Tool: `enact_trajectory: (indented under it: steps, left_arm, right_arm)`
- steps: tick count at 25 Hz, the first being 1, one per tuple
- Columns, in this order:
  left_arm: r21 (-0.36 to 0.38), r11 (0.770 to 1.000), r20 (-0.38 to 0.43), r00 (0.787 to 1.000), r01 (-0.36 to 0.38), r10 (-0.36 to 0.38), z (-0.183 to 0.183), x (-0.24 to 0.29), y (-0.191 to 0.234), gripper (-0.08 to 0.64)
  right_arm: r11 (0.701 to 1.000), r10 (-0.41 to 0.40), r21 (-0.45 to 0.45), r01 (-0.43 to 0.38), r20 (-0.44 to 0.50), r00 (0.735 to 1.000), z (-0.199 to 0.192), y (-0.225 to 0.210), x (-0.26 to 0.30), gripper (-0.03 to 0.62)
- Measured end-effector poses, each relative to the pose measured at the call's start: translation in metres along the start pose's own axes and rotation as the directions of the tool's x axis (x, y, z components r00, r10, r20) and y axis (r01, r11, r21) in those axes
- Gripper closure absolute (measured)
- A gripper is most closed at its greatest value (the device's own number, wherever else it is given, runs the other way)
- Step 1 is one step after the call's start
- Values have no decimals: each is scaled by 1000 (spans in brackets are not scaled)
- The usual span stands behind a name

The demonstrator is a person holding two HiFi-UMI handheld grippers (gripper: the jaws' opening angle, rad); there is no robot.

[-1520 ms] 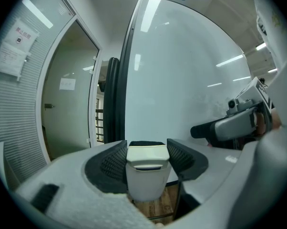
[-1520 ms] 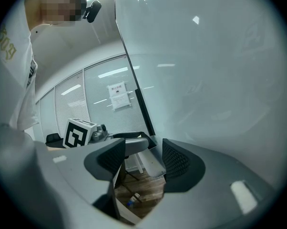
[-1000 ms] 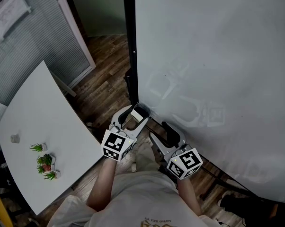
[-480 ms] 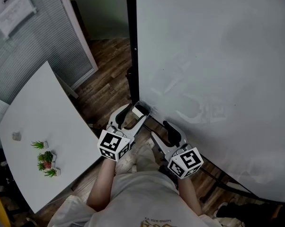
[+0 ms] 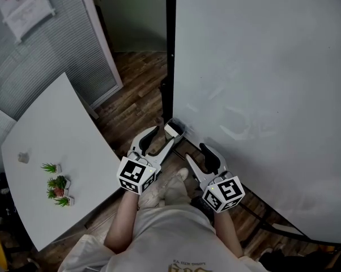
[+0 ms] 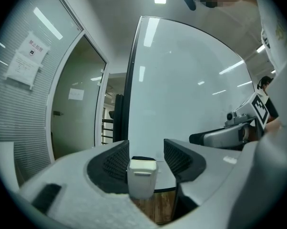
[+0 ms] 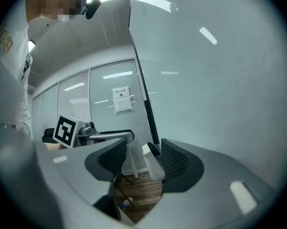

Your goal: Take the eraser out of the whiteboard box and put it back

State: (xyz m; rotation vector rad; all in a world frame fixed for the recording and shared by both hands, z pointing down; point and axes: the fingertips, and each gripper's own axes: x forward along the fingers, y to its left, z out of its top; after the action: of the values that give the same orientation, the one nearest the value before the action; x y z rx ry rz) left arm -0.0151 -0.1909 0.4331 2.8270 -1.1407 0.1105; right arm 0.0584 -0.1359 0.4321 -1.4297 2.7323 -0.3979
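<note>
While its jaws are closing, nothing between them, the left gripper faces the whiteboard box at one o'clock, eraser inside; right gripper jaws apart, empty. Whiteboard frame at twelve, wood floor at eleven; wall notice unreadable.

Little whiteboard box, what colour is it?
It's a creamy white plastic box, clearest in left gripper view.

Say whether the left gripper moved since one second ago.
Yes. The left gripper drew back from the whiteboard box toward the person; jaws closing, box past their tips.
</note>
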Motion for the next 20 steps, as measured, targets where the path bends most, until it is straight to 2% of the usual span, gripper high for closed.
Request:
enact_trajectory:
  steps: [6,11,20]
  left_arm:
    - [-7,999,55,998,-32,33,11,-22,4,403]
    - [2,999,67,997,-41,41,14,-32,3,443]
    - [19,998,74,996,-52,50,16,-43,3,492]
  right_arm:
    - [1000,10,-15,-10,22,1000,5,10,0,389]
    - [999,6,-37,-5,24,1000,7,17,-1,406]
    - [996,-50,-64,54,53,997,13,16,-6,500]
